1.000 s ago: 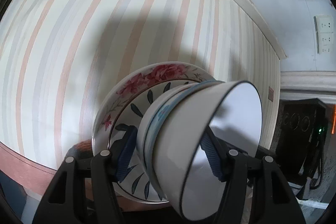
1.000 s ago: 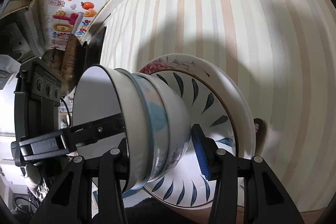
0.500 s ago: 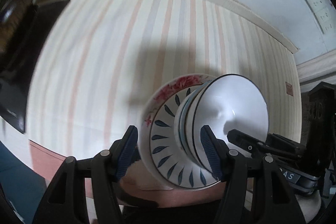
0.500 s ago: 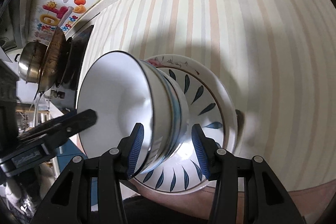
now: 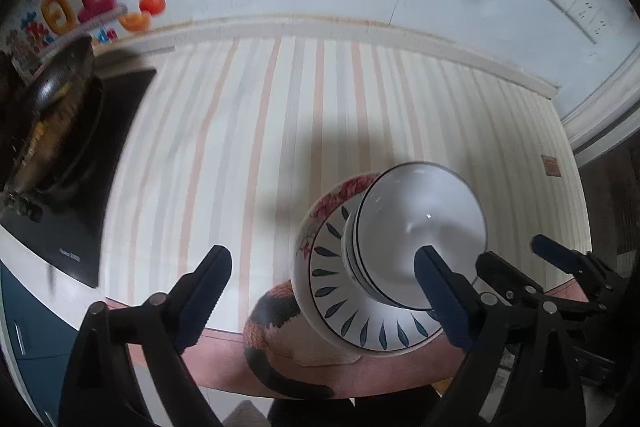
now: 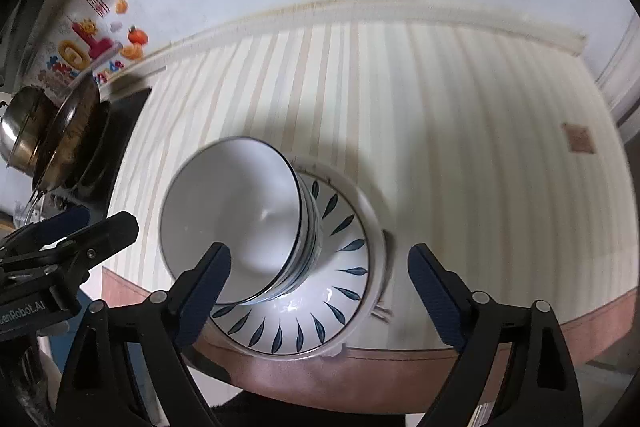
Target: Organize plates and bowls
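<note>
A stack of dishes stands on the striped tablecloth (image 5: pixel 280 127) near the table's front edge. Topmost is a white bowl (image 5: pixel 420 227) with a dark rim, nested in other bowls. Beneath them lie a leaf-patterned plate (image 5: pixel 348 311) and a rose-patterned plate (image 5: pixel 340 195). My left gripper (image 5: pixel 322 295) hovers above the stack's left side, jaws opening wide, pads touching nothing. My right gripper (image 6: pixel 320 285) hangs over the white bowl (image 6: pixel 236 215) and the leaf-patterned plate (image 6: pixel 320 319), jaws also opening, clear of the dishes. Each gripper shows in the other's view: the right gripper (image 5: pixel 560 267), the left gripper (image 6: pixel 80 235).
A black cooktop (image 5: pixel 80 211) with a dark pan (image 5: pixel 60 95) sits at the table's left end, a steel pot (image 6: pixel 20 131) beyond it. An orange-and-black patterned thing (image 5: pixel 272 315) lies under the stack's near edge. Wall sockets (image 5: pixel 580 7) and colourful stickers (image 5: pixel 80 7) are on the back wall.
Both grippers had their pads at the sides of the bowl stack; they have opened wide and risen, so the stack now looks smaller and lies below them on the table.
</note>
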Tool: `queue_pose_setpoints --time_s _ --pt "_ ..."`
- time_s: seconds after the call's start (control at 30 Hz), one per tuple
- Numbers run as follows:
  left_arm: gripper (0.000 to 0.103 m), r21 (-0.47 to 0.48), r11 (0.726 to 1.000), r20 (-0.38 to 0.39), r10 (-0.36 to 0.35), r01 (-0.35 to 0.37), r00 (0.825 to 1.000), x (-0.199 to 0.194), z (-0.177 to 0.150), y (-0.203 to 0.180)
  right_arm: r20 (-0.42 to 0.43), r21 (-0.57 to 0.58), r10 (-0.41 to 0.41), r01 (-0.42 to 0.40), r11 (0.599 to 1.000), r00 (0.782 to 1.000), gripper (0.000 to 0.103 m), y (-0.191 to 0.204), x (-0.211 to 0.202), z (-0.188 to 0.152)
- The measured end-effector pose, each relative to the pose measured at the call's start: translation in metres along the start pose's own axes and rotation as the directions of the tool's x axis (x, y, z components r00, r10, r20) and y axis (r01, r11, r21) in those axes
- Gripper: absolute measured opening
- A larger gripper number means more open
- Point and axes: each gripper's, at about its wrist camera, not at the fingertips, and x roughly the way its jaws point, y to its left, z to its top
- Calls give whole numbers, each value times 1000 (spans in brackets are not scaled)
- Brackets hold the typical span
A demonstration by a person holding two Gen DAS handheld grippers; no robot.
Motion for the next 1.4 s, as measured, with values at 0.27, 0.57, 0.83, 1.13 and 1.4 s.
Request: queue_pose_setpoints --time_s 0.27,0.57,0.83,1.13,1.4 --pt "94 33 999 137 -15 11 990 -67 -14 -9 158 6 -49 49 999 986 98 15 -82 -19" --pt "102 -24 999 307 -37 46 951 -151 -57 -10 352 -13 -72 82 997 933 100 26 -188 -67" --pt "102 -53 998 361 48 -30 931 -211 -122 -23 428 -81 -50 94 992 902 101 34 -262 -134" --pt "102 -97 992 355 114 -85 928 -251 -192 -39 473 -103 -50 111 988 880 102 32 -325 -204" --pt "102 -88 992 374 118 -92 920 -270 -223 -43 495 -77 -63 116 990 867 102 27 -355 -242"
